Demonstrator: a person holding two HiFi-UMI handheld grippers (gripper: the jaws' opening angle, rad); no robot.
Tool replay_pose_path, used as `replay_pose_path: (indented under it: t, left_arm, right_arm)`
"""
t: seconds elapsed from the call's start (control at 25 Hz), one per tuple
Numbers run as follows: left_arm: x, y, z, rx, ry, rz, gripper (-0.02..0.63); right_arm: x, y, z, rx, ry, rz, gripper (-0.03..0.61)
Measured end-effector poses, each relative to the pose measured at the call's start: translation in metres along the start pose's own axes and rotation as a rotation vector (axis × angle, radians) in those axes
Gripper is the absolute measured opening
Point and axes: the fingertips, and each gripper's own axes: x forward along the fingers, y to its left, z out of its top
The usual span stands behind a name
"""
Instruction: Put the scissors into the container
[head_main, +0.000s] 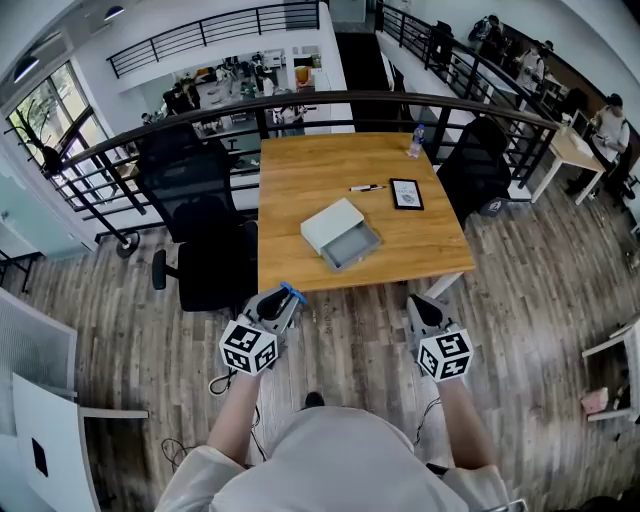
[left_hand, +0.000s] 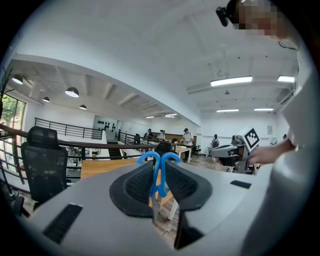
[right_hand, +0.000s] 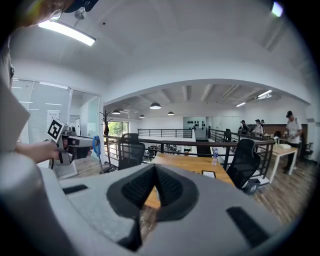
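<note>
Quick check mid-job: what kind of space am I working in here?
Probably an open-plan office on a mezzanine: a wooden desk flanked by black office chairs, and a black railing overlooking more workstations below.

Head view looks steeply down from behind the left gripper (head_main: 283, 297) and right gripper (head_main: 422, 300) onto the bench (head_main: 300, 190) — both gripper views face across it, near level

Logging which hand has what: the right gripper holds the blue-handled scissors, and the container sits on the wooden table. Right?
Wrong gripper: the left gripper holds the blue-handled scissors, as the left gripper view shows. The right gripper is shut and empty. The container does sit on the wooden table.
</note>
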Motion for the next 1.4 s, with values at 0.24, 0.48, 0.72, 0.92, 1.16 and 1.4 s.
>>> replay_pose_path:
  t: [0.24,0.48,0.72,0.92,1.16,1.4]
  left_arm:
    - [-0.002,0.015,-0.004,-0.006,0.005,-0.019,0.069]
    - [-0.007,0.031,-0.011,-0.008,0.015,-0.045,0.069]
    - [-0.011,0.045,-0.016,-0.008,0.030,-0.082,0.069]
    - [-0.010,0.054,-0.020,-0.006,0.042,-0.105,0.069]
    - [-0.006,0.059,-0.020,-0.008,0.044,-0.121,0.069]
    - [0.007,0.066,-0.029,-0.019,0.059,-0.120,0.069]
  right_arm:
    - [0.013,0.014,-0.003,-0.006,0.015,-0.008,0.002]
    - [0.023,0.030,-0.004,-0.001,0.015,-0.029,0.002]
    - [0.029,0.045,-0.007,0.015,0.018,-0.059,0.002]
    - [0.032,0.051,-0.010,0.031,0.020,-0.084,0.002]
    - [0.033,0.051,-0.011,0.041,0.022,-0.101,0.002]
    - [0.047,0.044,-0.018,0.044,0.042,-0.090,0.002]
